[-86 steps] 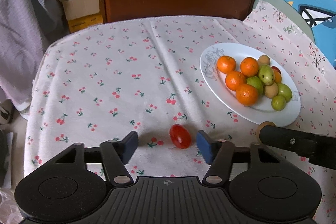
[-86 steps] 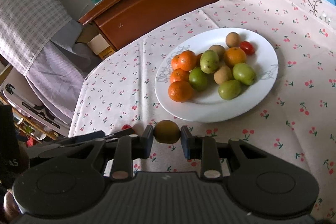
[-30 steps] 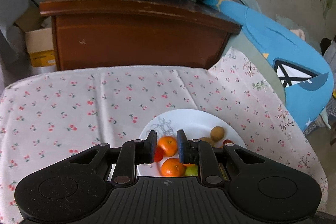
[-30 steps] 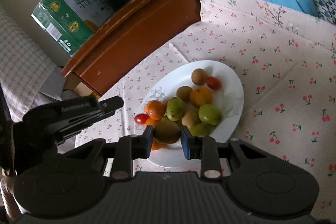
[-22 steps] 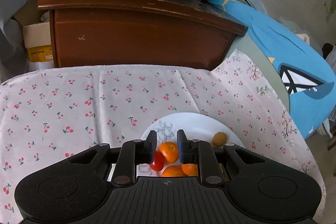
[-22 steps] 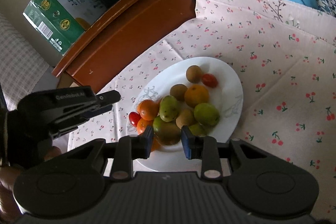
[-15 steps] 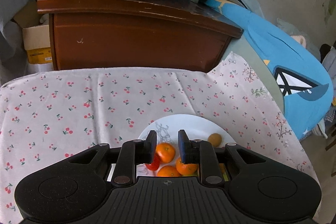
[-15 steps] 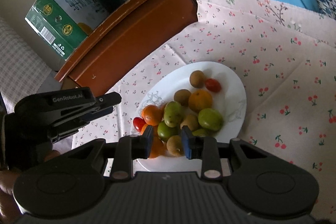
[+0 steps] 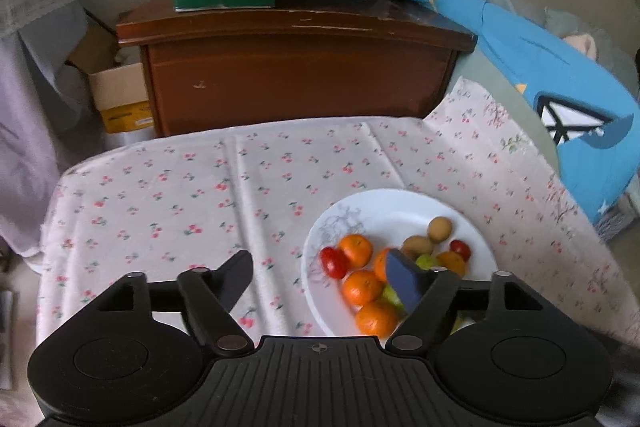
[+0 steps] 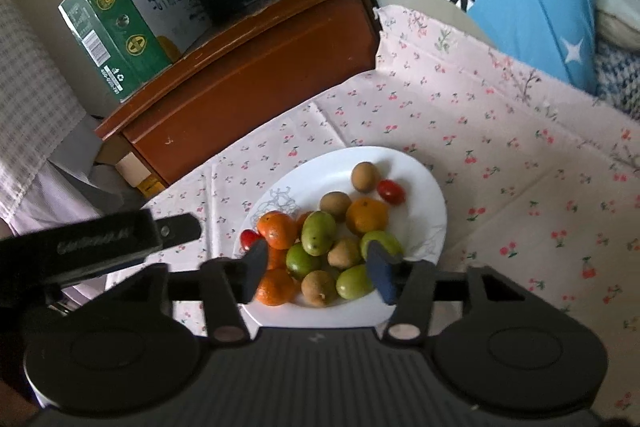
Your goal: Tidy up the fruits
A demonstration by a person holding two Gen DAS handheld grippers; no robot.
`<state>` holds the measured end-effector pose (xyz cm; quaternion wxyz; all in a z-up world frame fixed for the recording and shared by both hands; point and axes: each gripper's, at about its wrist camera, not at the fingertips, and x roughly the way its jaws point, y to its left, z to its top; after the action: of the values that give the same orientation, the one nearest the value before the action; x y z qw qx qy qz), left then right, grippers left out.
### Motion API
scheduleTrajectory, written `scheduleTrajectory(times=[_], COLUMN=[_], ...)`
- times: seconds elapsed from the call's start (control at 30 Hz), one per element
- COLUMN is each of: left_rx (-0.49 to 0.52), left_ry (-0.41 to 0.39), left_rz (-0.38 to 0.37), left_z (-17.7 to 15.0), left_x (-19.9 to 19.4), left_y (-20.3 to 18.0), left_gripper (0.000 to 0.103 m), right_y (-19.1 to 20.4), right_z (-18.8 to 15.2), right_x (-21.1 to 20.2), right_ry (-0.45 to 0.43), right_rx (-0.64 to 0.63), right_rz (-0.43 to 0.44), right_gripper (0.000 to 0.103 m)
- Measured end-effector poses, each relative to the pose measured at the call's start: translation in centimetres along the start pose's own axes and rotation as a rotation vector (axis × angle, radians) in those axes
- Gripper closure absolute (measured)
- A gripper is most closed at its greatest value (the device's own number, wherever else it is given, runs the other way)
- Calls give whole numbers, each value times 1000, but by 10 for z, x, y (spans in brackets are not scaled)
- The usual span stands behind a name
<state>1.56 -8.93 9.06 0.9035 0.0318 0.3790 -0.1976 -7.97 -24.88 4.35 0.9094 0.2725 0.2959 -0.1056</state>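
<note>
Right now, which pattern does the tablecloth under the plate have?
The tablecloth is pale with small red cherries and green leaves, clearest in the left wrist view.

The plate lies on the desk just ahead of the right gripper, fruits heaped in it; two boxes stand on the cabinet beyond

We see soft, even daylight with faint shadows, strong fisheye bending and dark corners at the edges, slight motion blur on the white plate and its fruit in the left view, and blurred foreground gripper bodies.
</note>
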Motion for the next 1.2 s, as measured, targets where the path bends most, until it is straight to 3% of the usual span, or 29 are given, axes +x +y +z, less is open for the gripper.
scheduleTrajectory(times=[0.13,0.37,0.77,1.2], left_rx=[13,42,43,40], left_ry=[25,78,124,175], left_rz=[34,79,91,112], left_z=[-9,-21,-30,-32], left_x=[-7,-15,-19,-2], left_y=[1,0,-4,-9], left_gripper=[19,18,16,16], right_y=[-1,-5,-8,-7], right_z=[5,14,11,0], right_x=[-9,-29,-36,-10], right_ry=[4,-7,17,121], right_rx=[-9,-28,-92,-114], right_rz=[-34,-78,-194,-286], right_gripper=[28,20,9,8])
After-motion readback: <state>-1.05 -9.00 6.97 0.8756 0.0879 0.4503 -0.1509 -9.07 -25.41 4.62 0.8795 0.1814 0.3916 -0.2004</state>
